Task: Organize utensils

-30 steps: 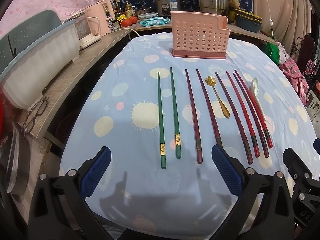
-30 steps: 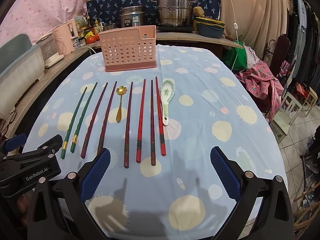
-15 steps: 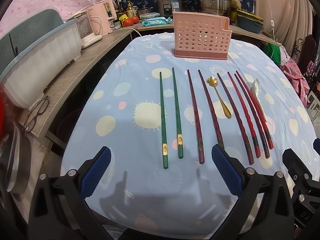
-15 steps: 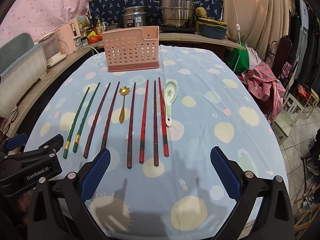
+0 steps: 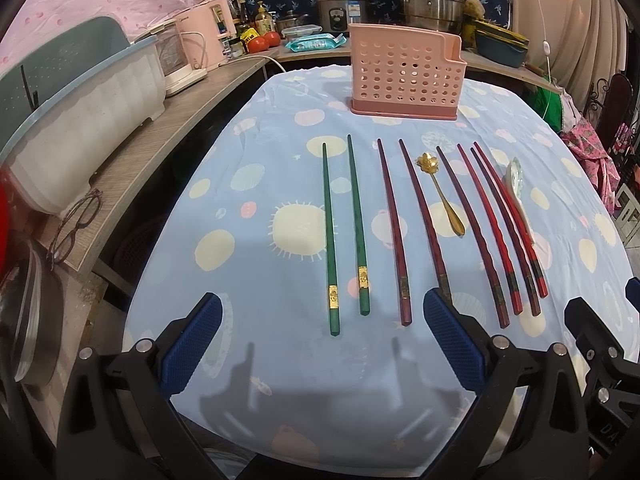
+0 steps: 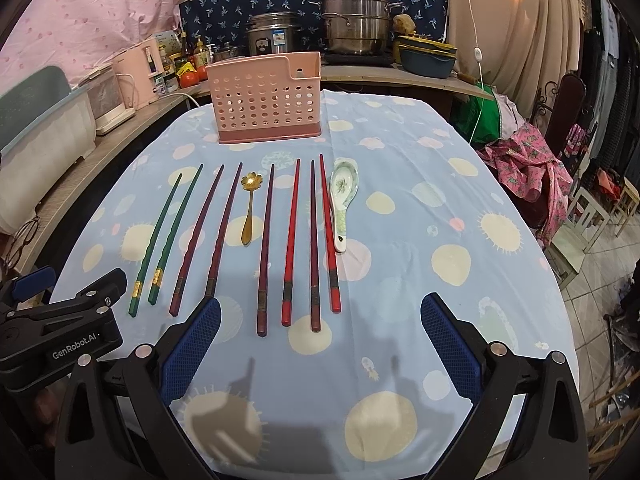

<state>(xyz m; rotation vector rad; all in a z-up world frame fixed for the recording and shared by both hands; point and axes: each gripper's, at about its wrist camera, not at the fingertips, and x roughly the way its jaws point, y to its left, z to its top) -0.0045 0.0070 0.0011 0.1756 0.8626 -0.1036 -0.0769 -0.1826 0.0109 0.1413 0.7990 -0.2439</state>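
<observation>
A pink perforated utensil holder [image 5: 404,74] [image 6: 267,98] stands at the far end of the table. In a row before it lie two green chopsticks [image 5: 329,236] [image 6: 158,236], two maroon chopsticks [image 5: 394,232] [image 6: 200,232], a gold flower spoon [image 5: 442,196] [image 6: 250,208], several dark and bright red chopsticks [image 5: 492,228] [image 6: 292,240] and a white ceramic spoon [image 5: 516,178] [image 6: 342,196]. My left gripper [image 5: 322,344] is open and empty above the near ends of the green chopsticks. My right gripper [image 6: 320,348] is open and empty just short of the red chopsticks.
The table wears a blue dotted cloth [image 6: 400,240]. A wooden counter [image 5: 132,136] along the left holds a white tub [image 5: 72,120], glasses [image 5: 74,220] and appliances. Pots [image 6: 356,26] stand behind the holder. Chairs and clothes [image 6: 528,164] crowd the right side.
Both grippers have crept slightly forward and lower toward the row of utensils; the utensils sit a little lower in both views. Nothing on the table has moved.
</observation>
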